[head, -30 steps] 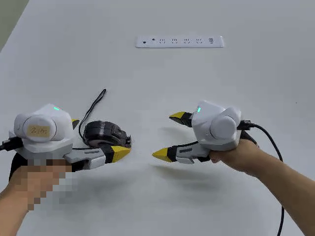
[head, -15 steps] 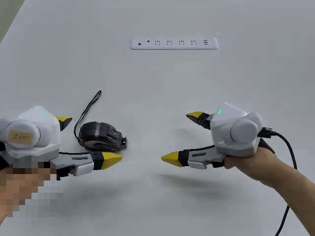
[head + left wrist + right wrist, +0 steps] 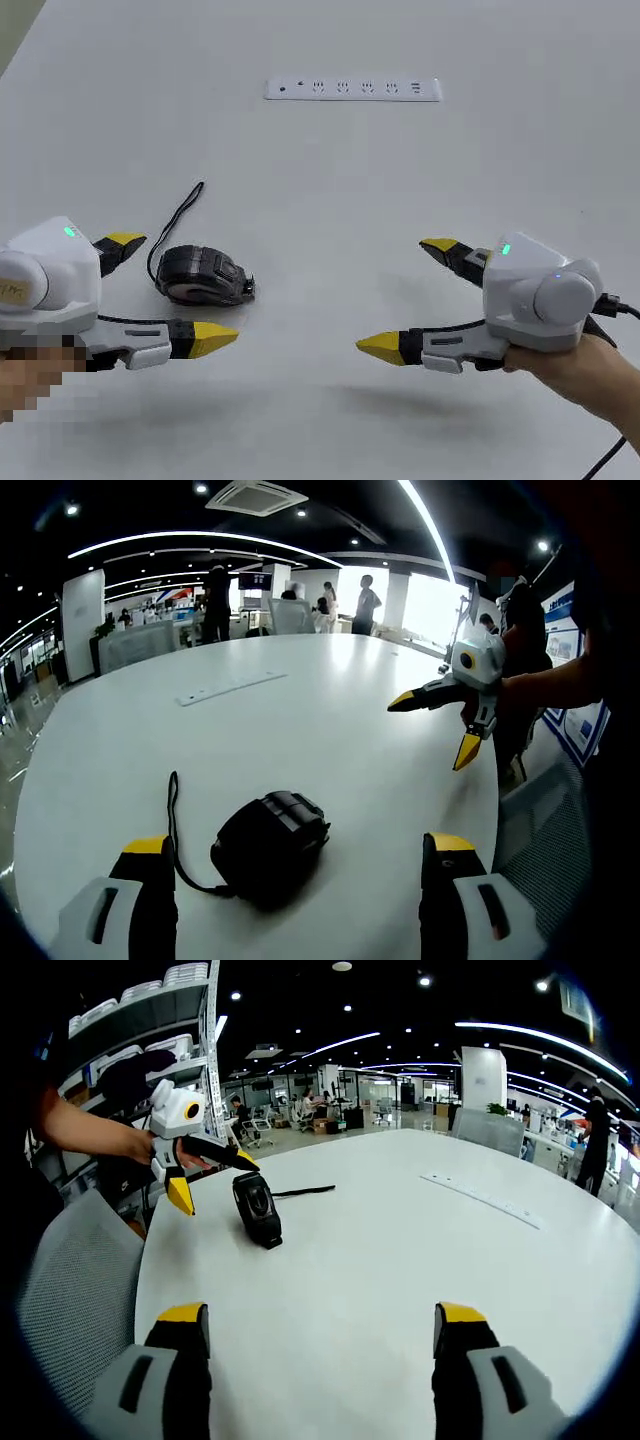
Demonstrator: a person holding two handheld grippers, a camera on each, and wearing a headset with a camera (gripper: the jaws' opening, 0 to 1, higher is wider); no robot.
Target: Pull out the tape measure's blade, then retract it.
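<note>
A black tape measure [image 3: 203,275] lies on the white table [image 3: 330,180] with its blade retracted and a black wrist strap [image 3: 176,220] trailing away from it. My left gripper [image 3: 172,292] stands open at the left, its yellow-tipped jaws either side of the case without touching it. In the left gripper view the tape measure [image 3: 271,845] sits just ahead of the jaws of my left gripper [image 3: 298,856]. My right gripper [image 3: 412,298] is open and empty, well to the right of the tape measure [image 3: 258,1209].
A white power strip [image 3: 352,89] lies at the far side of the table. A black cable [image 3: 605,460] runs from the right gripper off the near right edge. A mesh chair [image 3: 75,1290] stands beside the table; people stand far off.
Both grippers have drawn apart: the left has backed off leftward from the tape measure, the right has moved right and nearer to me. The tape measure lies where it was.
</note>
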